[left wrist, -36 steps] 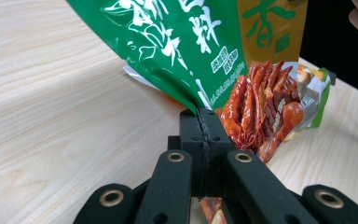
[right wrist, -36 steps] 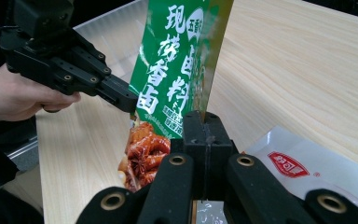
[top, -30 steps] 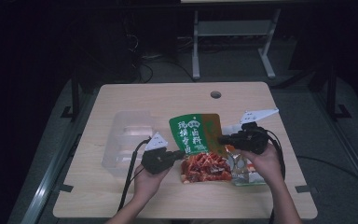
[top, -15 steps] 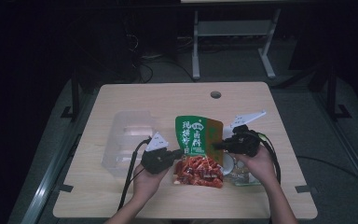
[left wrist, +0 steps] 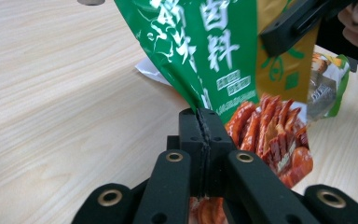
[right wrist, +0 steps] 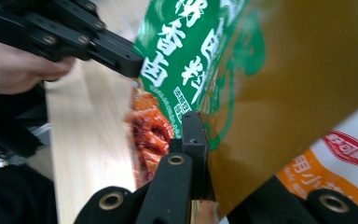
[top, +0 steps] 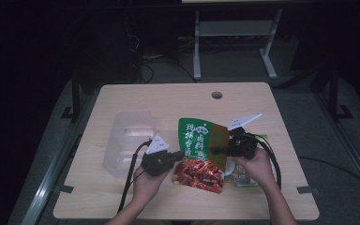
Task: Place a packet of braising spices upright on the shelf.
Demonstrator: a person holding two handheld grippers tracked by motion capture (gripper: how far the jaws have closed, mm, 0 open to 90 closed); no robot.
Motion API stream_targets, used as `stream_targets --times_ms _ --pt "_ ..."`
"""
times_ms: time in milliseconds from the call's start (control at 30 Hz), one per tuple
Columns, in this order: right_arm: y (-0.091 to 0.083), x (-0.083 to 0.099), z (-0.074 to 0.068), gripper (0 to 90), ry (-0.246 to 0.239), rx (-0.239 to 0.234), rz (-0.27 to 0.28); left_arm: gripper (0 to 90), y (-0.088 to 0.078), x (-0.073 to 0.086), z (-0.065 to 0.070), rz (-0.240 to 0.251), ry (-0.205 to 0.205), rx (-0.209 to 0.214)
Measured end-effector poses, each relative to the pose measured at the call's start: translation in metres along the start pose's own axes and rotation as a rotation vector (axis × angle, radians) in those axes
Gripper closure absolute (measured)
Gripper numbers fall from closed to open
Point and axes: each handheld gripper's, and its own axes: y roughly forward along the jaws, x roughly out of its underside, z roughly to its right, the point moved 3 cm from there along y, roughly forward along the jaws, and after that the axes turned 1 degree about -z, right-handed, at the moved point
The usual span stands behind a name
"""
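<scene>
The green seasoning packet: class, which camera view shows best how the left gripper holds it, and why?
The left gripper view: the left gripper has its jaws shut on the green seasoning packet edge. The high view shows both small; the right gripper view shows that gripper's tip at the packet's far edge.

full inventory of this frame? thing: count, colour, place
Food pouch: 1, green top, red food print below, held between both grippers at table centre front.
Clear plastic tray: 1, transparent, table left.
Other packets: number unclear, white, orange and green, under right hand.
Table: 1, light wood, round hole near far edge.
Left gripper: 1, black, shut on the pouch's left edge.
Right gripper: 1, black, shut on the pouch's right edge.
</scene>
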Motion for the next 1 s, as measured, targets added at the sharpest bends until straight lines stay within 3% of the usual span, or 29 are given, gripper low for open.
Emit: stream_targets --times_ms 200,300,500,600,1000 --pt "-0.009 0.001 -0.011 89.5 -0.004 -0.057 0.045 77.8 -0.014 0.005 0.007 -0.009 0.054 -0.009" --pt "-0.014 0.001 -0.018 89.6 -0.015 -0.077 0.062 69.9 -0.023 0.005 0.010 -0.011 0.057 0.005" --pt "-0.024 -0.003 -0.032 89.7 -0.042 -0.048 0.092 64.3 -0.038 0.012 0.011 -0.008 0.060 0.037" --pt "-0.026 -0.010 -0.038 89.7 -0.060 -0.008 0.102 61.2 -0.045 0.017 0.009 -0.010 0.055 0.052" --pt "-0.023 -0.037 -0.046 89.7 -0.107 0.059 0.106 55.0 -0.051 0.027 0.011 0.005 0.077 0.075"
